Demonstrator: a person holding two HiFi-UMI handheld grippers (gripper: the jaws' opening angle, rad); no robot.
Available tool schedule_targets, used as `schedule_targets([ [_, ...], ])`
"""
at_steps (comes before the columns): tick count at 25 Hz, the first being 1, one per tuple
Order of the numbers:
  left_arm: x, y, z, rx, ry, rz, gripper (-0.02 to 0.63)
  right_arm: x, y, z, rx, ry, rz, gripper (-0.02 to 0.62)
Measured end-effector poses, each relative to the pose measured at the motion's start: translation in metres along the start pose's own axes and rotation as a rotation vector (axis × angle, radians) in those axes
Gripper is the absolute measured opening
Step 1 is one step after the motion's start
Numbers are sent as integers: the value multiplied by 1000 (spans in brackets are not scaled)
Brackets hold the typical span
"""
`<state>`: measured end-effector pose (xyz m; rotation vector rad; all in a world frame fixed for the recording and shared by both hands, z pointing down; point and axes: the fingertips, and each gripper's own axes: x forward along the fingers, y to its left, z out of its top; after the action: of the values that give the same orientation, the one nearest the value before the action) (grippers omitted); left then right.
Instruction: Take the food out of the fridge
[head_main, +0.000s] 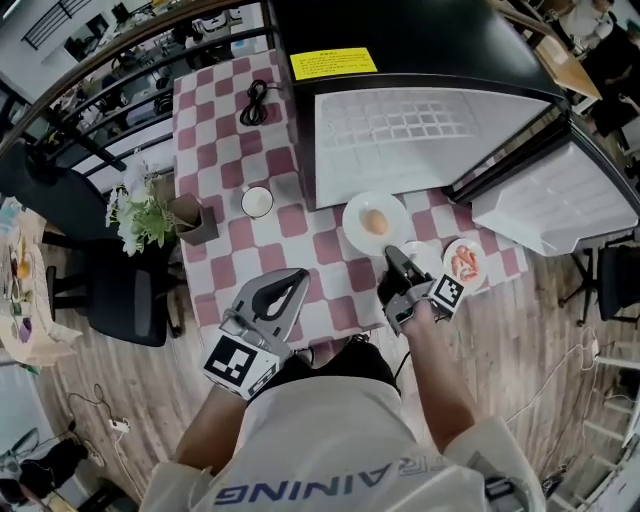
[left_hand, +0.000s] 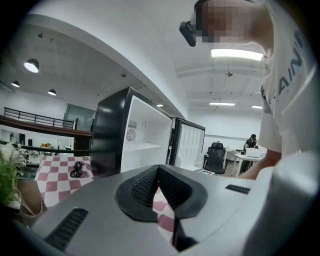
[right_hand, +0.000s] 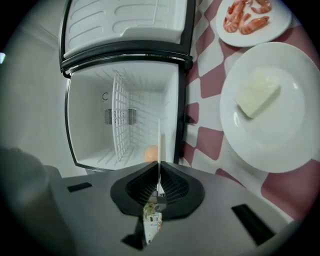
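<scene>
Person in white T-shirt (head_main: 330, 440) with dark blue block lettering (head_main: 320, 492) across the chest; left gripper (head_main: 298, 276) in a pale grey moulded shell; black ribbed pads (left_hand: 142, 187); cube (head_main: 240, 362) bearing black-and-white square markers; right gripper (head_main: 392, 254) with darker jaws, grey shell, matching marker cube (head_main: 450, 292).

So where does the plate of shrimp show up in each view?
Head view: plate of shrimp right of centre, at the checked table's front edge.
Left gripper view: not in it.
Right gripper view: top right corner.
Shared landmark: the open fridge, visible in all three views.
</scene>
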<state>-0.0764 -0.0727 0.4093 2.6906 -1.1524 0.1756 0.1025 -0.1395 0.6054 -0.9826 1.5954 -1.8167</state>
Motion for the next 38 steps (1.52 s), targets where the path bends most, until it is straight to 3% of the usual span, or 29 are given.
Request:
schedule_targets([
  [10,12,-8,-2,11,14,-81,6,-19,-49,-49,-24,73,-86,31],
  [27,0,6,-6,6,22,-57,6,-22,-90,-63,20,86,-203,31],
  [32,1,4,-6,6,23,-57,6,-21,-86,-60,-83,94,-230,42],
  [34,0,4,-7,5,24,-57,6,-20,-84,-61,-134,109,-242,115],
  [38,0,3,-7,4,26,-59,6,-20,-85,-65,-262,155,-299,141],
])
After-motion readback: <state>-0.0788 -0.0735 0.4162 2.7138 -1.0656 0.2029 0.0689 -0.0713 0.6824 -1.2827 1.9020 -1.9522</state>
